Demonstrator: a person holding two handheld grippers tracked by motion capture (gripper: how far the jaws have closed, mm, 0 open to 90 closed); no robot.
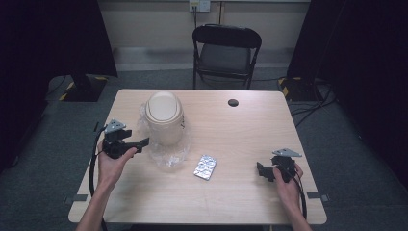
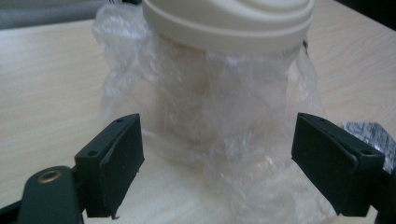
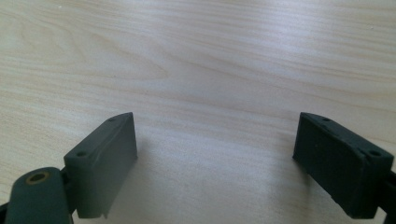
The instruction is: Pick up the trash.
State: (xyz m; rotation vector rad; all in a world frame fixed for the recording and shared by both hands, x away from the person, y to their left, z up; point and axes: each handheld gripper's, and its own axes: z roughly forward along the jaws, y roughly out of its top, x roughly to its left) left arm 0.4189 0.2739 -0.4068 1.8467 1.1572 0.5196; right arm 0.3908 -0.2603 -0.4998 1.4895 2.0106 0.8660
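Note:
A cream bin with a domed lid (image 1: pixel 164 115) stands left of the table's middle, with a crumpled clear plastic bag (image 1: pixel 167 155) hanging around its lower part and spreading onto the wood. My left gripper (image 1: pixel 143 143) is held just left of it, aimed at the bag, jaws open. In the left gripper view the bag (image 2: pixel 224 121) and the bin's lid rim (image 2: pixel 229 23) lie beyond the gripper (image 2: pixel 217 158), and nothing is between the pads. A silver blister pack (image 1: pixel 205 167) lies near the middle. My right gripper (image 1: pixel 262 171) sits open at the right, over bare wood (image 3: pixel 210 70).
A black folding chair (image 1: pixel 226 50) stands behind the table's far edge. A small black round cap (image 1: pixel 233 102) sits in the tabletop near the back. The blister pack (image 2: pixel 369 135) shows to the right of the bag in the left gripper view.

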